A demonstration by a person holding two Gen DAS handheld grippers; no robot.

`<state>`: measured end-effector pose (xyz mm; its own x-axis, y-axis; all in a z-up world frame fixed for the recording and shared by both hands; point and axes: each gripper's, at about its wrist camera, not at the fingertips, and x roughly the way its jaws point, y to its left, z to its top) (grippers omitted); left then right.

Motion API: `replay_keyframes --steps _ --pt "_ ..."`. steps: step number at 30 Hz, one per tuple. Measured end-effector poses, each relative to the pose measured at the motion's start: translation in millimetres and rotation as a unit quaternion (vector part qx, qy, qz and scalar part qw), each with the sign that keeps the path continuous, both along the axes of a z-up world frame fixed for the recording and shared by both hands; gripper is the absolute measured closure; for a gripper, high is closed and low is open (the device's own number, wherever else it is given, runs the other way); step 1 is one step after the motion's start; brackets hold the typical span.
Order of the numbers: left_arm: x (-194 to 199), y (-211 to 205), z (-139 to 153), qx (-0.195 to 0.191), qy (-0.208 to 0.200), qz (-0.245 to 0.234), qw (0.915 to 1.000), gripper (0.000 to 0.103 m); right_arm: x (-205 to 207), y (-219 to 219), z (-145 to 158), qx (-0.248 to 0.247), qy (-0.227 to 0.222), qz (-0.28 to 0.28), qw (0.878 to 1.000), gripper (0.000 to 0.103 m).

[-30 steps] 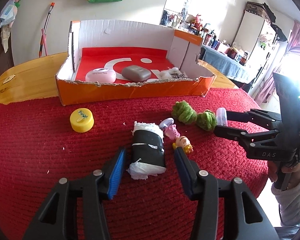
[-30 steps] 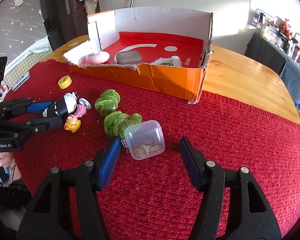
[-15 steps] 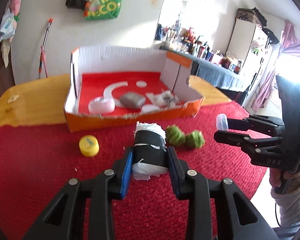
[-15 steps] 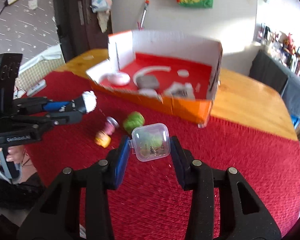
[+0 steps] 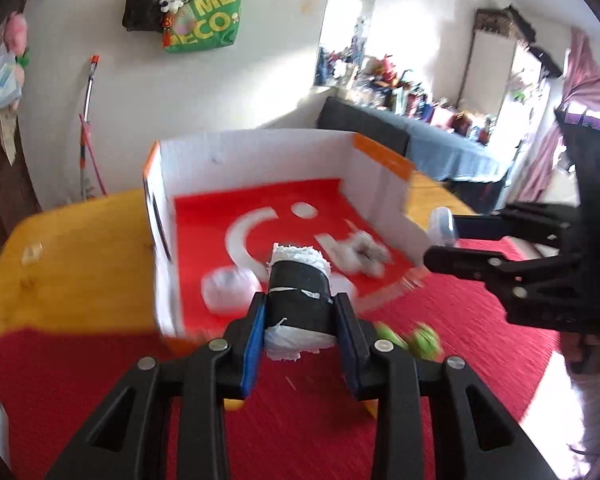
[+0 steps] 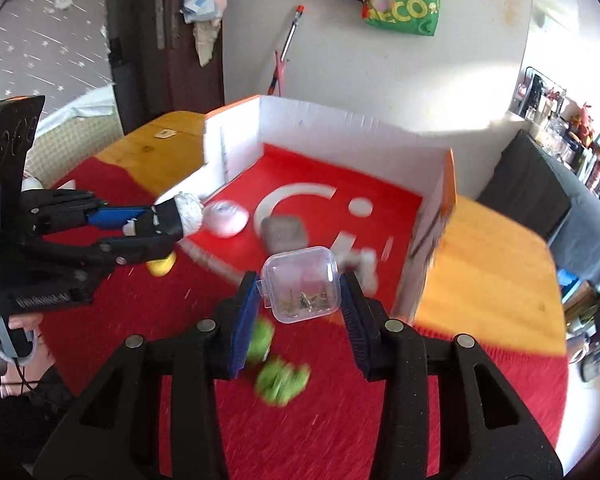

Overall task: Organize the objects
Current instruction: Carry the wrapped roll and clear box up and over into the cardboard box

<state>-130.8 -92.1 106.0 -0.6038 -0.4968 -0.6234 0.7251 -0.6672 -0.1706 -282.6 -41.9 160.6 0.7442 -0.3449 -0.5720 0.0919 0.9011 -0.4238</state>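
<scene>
The black roll with white stuffing (image 5: 299,299) sits between the two blue pads of the left claw (image 5: 302,336), which is closed on it from both sides; the roll is lifted off the red cloth (image 5: 80,372) and hangs in front of the open front edge of the cardboard box (image 5: 260,156). In the right wrist view the same roll (image 6: 172,216) shows at the left, its white end pointing to the box.

The small clear plastic case (image 6: 302,284) is pinched between the pads of the right claw (image 6: 300,320), also clear of the cloth; some small dark bits lie inside it. In the left wrist view the right claw (image 5: 440,240) appears at the right with the case (image 5: 442,226) at its tip, just beside the right wall of the box.

The jaws of both claws have just been closing, each now with its thing pressed between them.

Inside the box, on its red floor, there are a pale round case (image 6: 226,218), a grey case (image 6: 284,232) and a white and grey crumpled thing (image 5: 362,254). On the cloth under the claws lie two green fuzzy balls (image 6: 282,380), blurred, and a yellow thing (image 6: 162,266) near the left claw. The cloth covers the near part of the wooden bench (image 6: 488,264). A green bag (image 5: 206,20) hangs on the wall behind.
</scene>
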Motion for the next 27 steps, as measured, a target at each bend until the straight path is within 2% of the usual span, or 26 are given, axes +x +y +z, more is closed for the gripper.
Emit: replay_keyframes --steps 5,11,17,23,27 --pt "-31 -65 -4 0.036 -0.034 0.008 0.9988 0.068 78 -19 6 -0.024 0.065 -0.053 0.996 0.064" --pt "-46 -108 -25 0.078 -0.050 0.020 0.9955 0.068 134 -44 -9 -0.028 0.126 -0.099 0.987 0.064" --pt "-55 -128 -45 0.108 -0.054 0.026 0.9923 0.069 161 -64 -29 -0.021 0.173 -0.128 0.976 0.064" --pt "-57 -137 -57 0.133 -0.055 0.039 0.9888 0.068 174 -78 -43 -0.010 0.199 -0.144 0.969 0.064" --pt "-54 -145 -67 0.168 -0.044 0.047 0.9837 0.068 175 -81 -48 -0.006 0.210 -0.144 0.967 0.064"
